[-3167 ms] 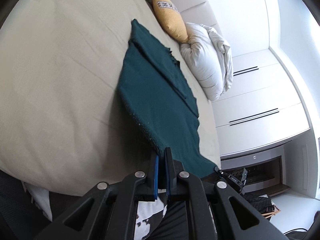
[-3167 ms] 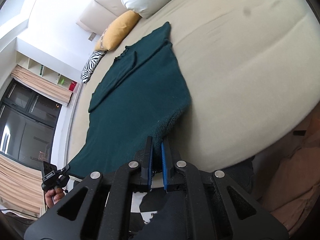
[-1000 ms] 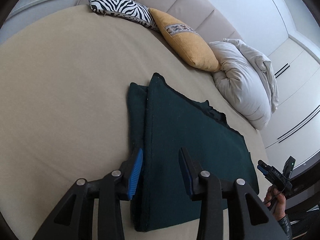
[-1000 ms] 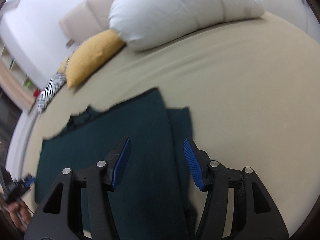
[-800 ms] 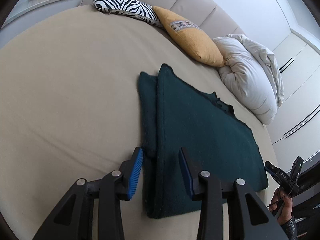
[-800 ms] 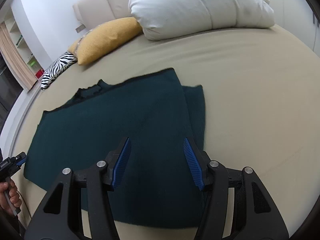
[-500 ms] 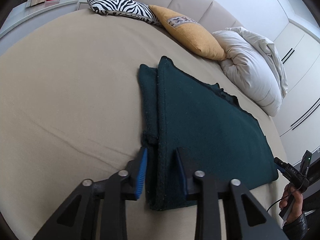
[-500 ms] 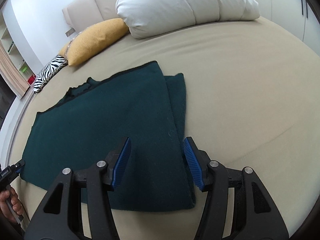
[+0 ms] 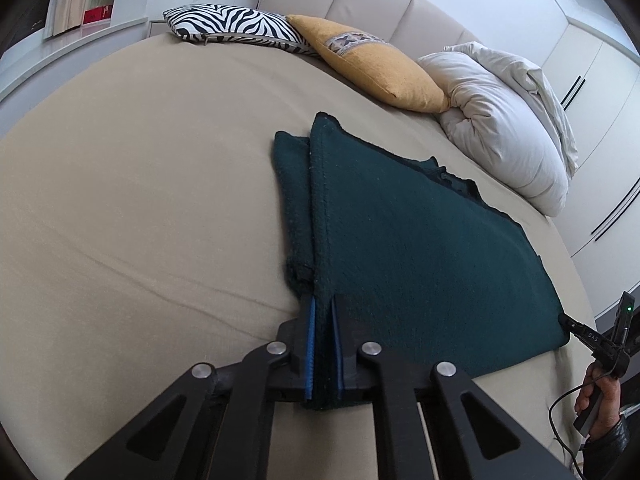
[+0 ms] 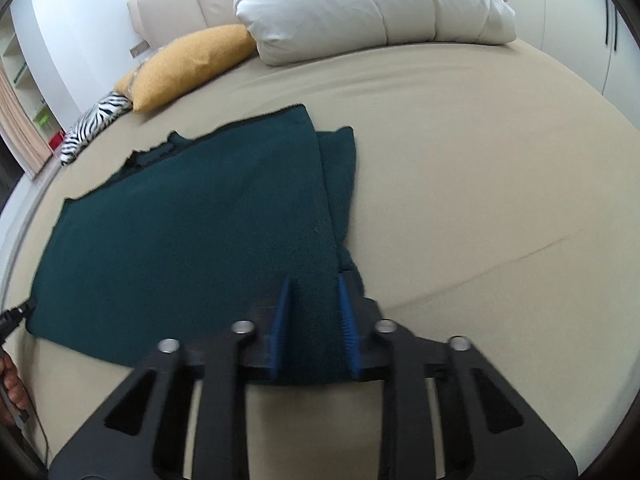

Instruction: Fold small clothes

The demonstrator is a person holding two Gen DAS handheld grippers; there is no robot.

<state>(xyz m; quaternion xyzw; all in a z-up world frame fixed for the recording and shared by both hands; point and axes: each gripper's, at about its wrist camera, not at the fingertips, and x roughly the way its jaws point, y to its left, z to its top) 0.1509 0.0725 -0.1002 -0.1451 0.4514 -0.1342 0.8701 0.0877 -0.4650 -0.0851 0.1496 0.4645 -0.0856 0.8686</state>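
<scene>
A dark green sweater lies flat on the beige bed, with a narrow folded strip showing along each side edge. In the left wrist view my left gripper is shut on the sweater's near left corner, the cloth pinched between its blue pads. In the right wrist view my right gripper sits over the near right corner of the sweater. Its jaws are closing, and bunched cloth fills the gap from pad to pad. The tip of the other gripper shows at the far corner in each view.
A zebra pillow, a yellow cushion and a white duvet roll line the padded headboard behind the sweater. White wardrobe doors stand to the right. A person's hand holds the right gripper off the bed's edge.
Both grippers moved in over the sweater's near edge with jaws apart. The left jaws closed on the left corner, and the right jaws narrowed onto the right corner.
</scene>
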